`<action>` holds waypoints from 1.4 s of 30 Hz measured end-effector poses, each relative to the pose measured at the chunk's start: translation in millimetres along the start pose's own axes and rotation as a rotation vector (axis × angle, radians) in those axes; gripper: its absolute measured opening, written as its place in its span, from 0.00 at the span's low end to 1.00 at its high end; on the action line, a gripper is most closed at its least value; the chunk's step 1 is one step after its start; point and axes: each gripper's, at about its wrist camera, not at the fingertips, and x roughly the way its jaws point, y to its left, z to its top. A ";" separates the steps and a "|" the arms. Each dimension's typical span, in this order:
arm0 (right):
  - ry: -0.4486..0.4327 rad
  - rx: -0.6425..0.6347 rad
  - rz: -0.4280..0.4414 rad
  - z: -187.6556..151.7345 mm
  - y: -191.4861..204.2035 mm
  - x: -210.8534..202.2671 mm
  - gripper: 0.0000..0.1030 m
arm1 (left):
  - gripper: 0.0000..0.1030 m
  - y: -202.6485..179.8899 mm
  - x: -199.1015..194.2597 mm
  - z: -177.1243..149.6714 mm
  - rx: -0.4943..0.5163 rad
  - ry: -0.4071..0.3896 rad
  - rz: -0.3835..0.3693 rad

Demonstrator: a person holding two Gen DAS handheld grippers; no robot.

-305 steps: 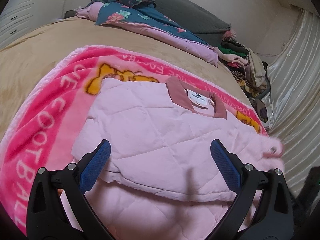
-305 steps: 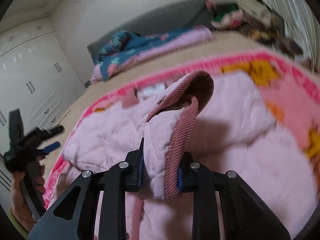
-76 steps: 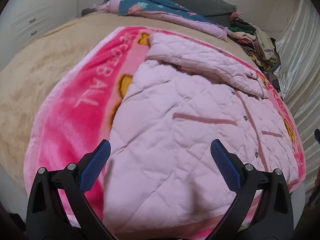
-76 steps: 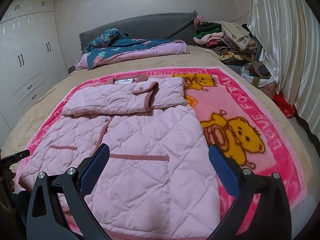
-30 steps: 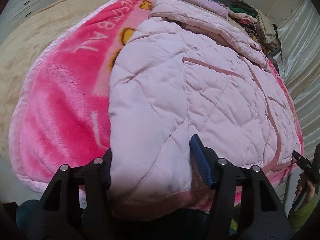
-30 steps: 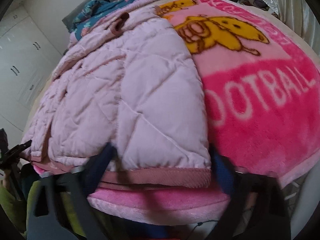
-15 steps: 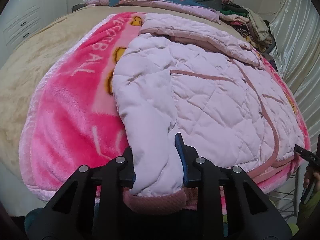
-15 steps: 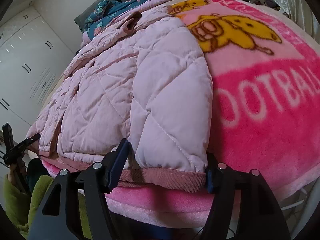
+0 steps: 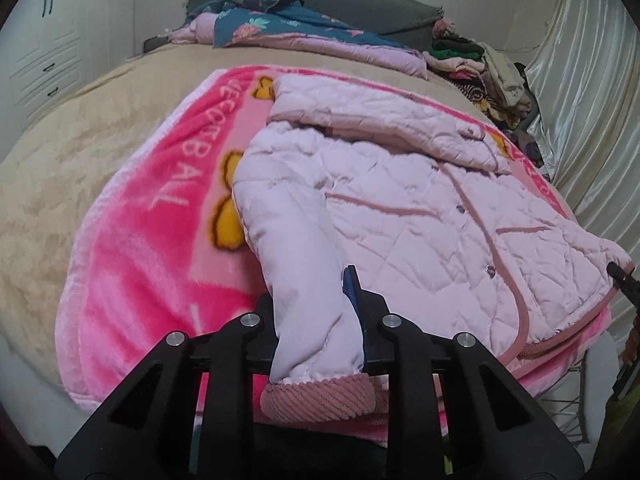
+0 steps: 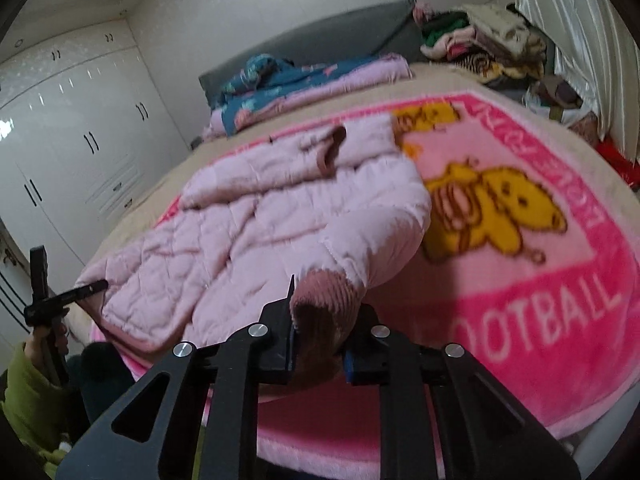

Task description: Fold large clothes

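Note:
A pale pink quilted jacket (image 9: pixel 420 204) lies front up on a pink blanket (image 9: pixel 152 240), its sleeves folded across the chest at the far end. My left gripper (image 9: pixel 316 312) is shut on the jacket's left bottom corner, with the ribbed hem (image 9: pixel 320 398) hanging below the fingers. My right gripper (image 10: pixel 320 328) is shut on the right bottom corner of the jacket (image 10: pixel 260 232), with its ribbed hem (image 10: pixel 324 300) bunched between the fingers. Both corners are raised off the blanket.
The pink blanket (image 10: pixel 540 280) with a yellow bear print covers a tan bed (image 9: pixel 52 152). Folded bedding (image 9: pixel 288 28) lies by the grey headboard. A heap of clothes (image 9: pixel 480 64) sits at the far right. White wardrobes (image 10: pixel 72 140) stand on the left, curtains (image 9: pixel 580 92) on the right.
Both grippers have shut on the jacket's bottom corners and lifted them up off the blanket. A second ago the right one was still open around the hem.

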 end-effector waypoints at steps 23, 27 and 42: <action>-0.088 0.001 -0.022 47.3 -1.2 -0.3 0.14 | 0.15 -2.7 -12.7 43.8 -0.037 -0.103 -0.019; -0.095 0.010 -0.021 51.2 -3.2 0.9 0.14 | 0.15 -1.7 -14.3 50.2 -0.043 -0.118 -0.026; -0.100 -0.024 -0.045 85.0 10.5 5.7 0.14 | 0.15 -1.9 -17.3 74.4 -0.059 -0.164 -0.058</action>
